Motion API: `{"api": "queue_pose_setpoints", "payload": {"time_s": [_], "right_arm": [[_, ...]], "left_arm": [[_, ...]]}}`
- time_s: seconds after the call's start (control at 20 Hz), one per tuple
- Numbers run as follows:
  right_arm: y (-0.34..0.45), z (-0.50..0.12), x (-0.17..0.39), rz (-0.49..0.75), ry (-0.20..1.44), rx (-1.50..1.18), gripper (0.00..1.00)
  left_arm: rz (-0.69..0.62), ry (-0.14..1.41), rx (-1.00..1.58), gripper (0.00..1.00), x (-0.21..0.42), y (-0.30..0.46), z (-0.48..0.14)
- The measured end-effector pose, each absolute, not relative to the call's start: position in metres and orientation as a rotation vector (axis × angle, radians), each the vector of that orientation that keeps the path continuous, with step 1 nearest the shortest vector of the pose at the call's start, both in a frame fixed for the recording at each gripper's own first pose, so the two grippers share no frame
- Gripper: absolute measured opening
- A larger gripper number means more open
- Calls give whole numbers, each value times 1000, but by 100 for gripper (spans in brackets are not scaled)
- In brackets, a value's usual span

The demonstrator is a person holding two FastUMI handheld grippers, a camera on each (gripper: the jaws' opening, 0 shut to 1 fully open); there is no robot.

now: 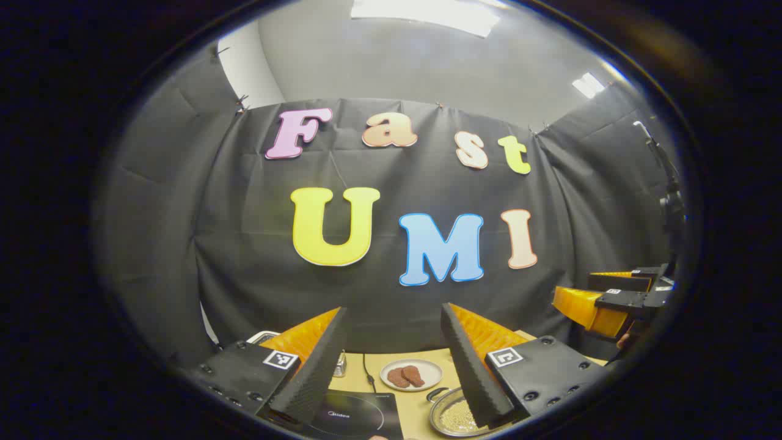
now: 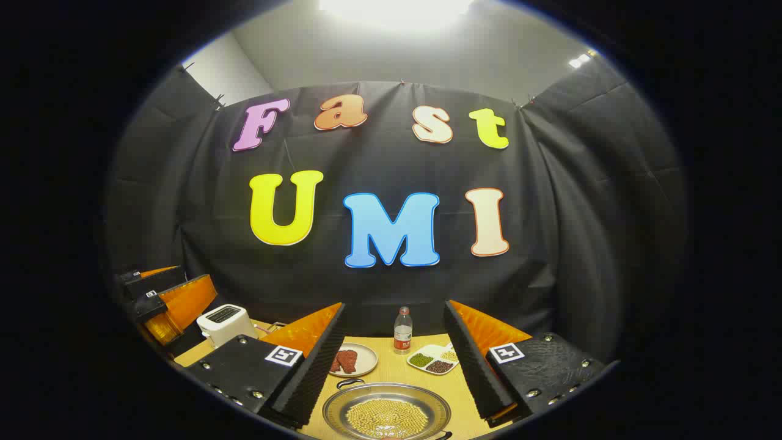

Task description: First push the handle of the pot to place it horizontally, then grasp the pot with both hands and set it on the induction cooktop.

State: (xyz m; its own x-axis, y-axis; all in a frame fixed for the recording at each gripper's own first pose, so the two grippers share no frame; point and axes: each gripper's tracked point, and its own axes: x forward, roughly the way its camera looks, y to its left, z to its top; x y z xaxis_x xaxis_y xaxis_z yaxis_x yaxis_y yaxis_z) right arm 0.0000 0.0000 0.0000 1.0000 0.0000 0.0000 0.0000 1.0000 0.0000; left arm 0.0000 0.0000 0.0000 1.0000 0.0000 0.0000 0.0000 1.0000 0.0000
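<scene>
I hold my left gripper (image 1: 394,366) and right gripper (image 2: 391,360) raised, both spread wide and empty, ready to come down. The pot (image 2: 387,415) sits on the table (image 2: 391,366) right of the cooktop (image 1: 354,415), not yet on it.

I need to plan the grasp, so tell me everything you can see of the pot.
The pot is a wide, shallow, round pan of shiny metal, sitting flat on the wooden table and holding a layer of small yellowish beans. A small loop handle shows at its far left rim. Nothing grips it; the induction cooktop lies to its left.
</scene>
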Motion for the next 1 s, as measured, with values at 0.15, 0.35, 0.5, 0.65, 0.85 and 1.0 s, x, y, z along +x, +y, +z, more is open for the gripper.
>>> {"api": "queue_pose_setpoints", "payload": {"time_s": [0.15,0.35,0.5,0.65,0.85,1.0], "right_arm": [[2,1,1,5,-6,0,95],[0,-4,-3,7,7,2,95],[-5,-6,-5,0,18,9,95],[-6,-8,-9,-3,19,18,95],[-2,-12,-11,13,26,13,95],[-2,-15,-10,22,34,10,95]], "left_arm": [[3,5,-5,97,-1,0,1],[6,0,3,95,-5,-2,3],[-4,8,9,97,-10,-5,1],[-11,7,19,95,-13,-7,3],[-5,7,20,95,-14,-5,2],[-5,12,20,95,-13,-7,0]]}}
